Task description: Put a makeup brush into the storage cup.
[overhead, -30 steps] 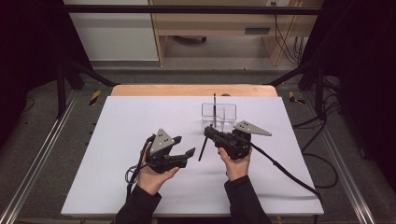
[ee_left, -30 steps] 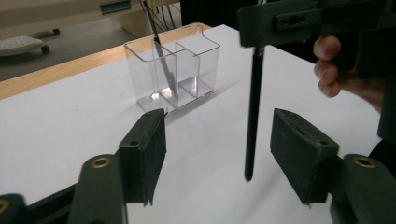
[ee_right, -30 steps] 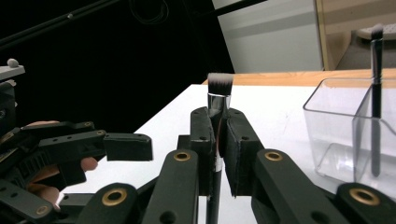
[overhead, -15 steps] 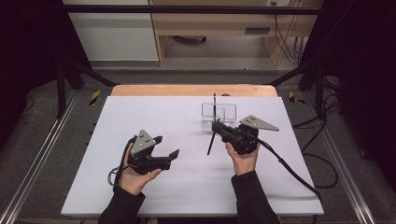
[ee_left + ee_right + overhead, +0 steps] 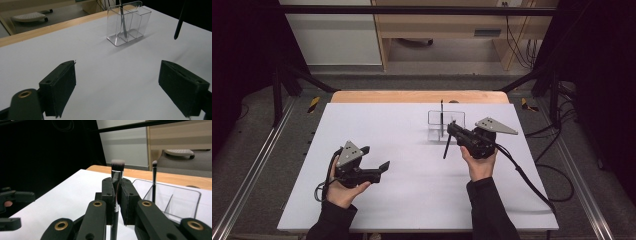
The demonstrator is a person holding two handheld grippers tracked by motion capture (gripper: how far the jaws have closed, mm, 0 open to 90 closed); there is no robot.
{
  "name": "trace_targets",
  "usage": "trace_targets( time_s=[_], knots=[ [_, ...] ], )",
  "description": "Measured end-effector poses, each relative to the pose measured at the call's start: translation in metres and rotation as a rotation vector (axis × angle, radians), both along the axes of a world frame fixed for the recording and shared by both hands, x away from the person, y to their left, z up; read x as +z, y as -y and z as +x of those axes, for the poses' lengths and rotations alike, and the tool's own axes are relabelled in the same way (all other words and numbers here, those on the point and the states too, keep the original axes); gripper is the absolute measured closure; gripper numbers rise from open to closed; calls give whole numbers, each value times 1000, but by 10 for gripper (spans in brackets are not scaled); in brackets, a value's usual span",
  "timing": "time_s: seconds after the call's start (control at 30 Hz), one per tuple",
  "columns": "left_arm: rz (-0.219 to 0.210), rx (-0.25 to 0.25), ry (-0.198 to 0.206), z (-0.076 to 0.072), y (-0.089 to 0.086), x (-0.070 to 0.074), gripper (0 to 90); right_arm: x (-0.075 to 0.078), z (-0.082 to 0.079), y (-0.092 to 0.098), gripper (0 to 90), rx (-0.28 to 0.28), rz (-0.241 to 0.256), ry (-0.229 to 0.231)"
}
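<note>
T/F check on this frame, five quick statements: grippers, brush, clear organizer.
1. The right gripper is shut on the makeup brush. True.
2. The left gripper holds a brush. False: its jaws stand wide apart with nothing between them.
3. The clear organizer already has a thin brush standing in it. True.
4. The organizer lies tipped on its side. False: it stands upright.
5. The held brush's bristles point down at the table. False: in the right gripper view they point up.
</note>
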State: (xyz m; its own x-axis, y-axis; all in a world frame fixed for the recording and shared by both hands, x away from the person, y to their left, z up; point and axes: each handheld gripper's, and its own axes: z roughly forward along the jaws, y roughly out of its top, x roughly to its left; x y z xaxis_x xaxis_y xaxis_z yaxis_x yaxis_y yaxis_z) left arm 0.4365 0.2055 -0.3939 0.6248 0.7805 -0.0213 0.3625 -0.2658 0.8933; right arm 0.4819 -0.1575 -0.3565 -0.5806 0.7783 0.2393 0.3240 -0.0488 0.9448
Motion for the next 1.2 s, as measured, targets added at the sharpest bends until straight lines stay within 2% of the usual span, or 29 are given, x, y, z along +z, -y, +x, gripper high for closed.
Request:
trace_targets(
  time_s=[0.57, 0.83, 1.2],
  knots=[
    [17, 35, -24, 5, -21, -8, 106, 12, 26, 7, 833, -69, -40, 41],
    [22, 44, -24, 6, -24, -9, 101, 16, 37, 6, 833, -88, -51, 56],
    [19, 47, -23, 7, -25, -9, 101, 17, 53, 6, 833, -115, -56, 52]
  ],
)
